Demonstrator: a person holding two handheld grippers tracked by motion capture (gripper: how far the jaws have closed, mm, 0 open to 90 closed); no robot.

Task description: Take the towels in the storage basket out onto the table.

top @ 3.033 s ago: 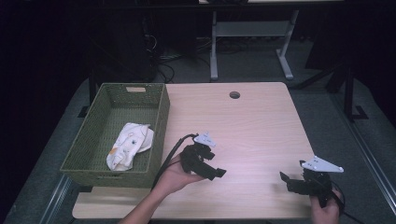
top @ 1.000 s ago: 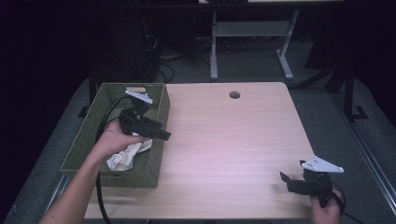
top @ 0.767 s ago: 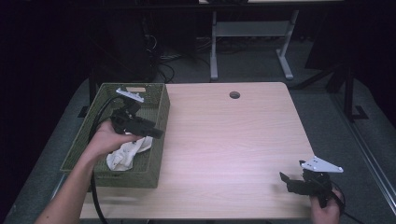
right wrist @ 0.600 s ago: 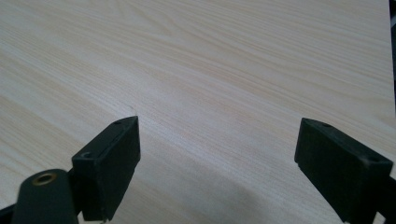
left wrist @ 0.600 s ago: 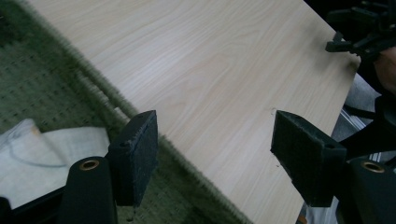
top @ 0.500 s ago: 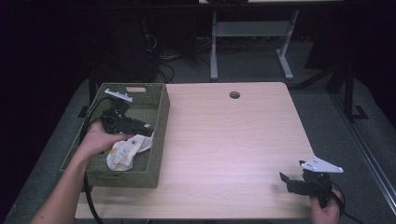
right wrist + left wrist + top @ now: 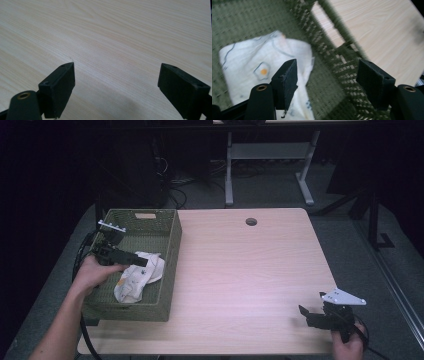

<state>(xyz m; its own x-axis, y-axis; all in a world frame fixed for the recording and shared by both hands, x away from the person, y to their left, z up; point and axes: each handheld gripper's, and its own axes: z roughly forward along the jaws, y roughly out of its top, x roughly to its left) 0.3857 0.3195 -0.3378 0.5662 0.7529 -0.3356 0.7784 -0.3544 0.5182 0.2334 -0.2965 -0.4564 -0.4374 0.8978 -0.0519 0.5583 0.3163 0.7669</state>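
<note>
Pale wood grain covers the table [image 7: 250, 270], a rectangular top with a small round hole [image 7: 251, 221] near its far edge. In the right gripper view the same light boards run beneath the jaws [image 7: 112, 50].

On the table's left end sits an olive-green woven basket [image 7: 170, 265], long side running away from the person, with a pale tag [image 7: 145, 215] on its far wall. In the left gripper view its woven wall [image 7: 332, 50] crosses diagonally, with bare tabletop beyond it.

Inside the basket lies a crumpled white cloth [image 7: 140, 275] with small printed marks, one a yellow dot ringed in grey [image 7: 263, 71]. It rests on the basket floor toward the near right side, close to the right wall.

The left gripper [image 7: 137, 260] is held over the basket by the person's left hand [image 7: 92, 272], jaws pointing right across the cloth. Its jaws stand spread apart with nothing between them; the cloth lies below them, whether touching I cannot tell.

The right gripper [image 7: 307, 315] rests low at the table's near right corner, held by the right hand [image 7: 347, 345]. Its jaws are wide apart and empty over bare wood, well away from the basket.
</note>
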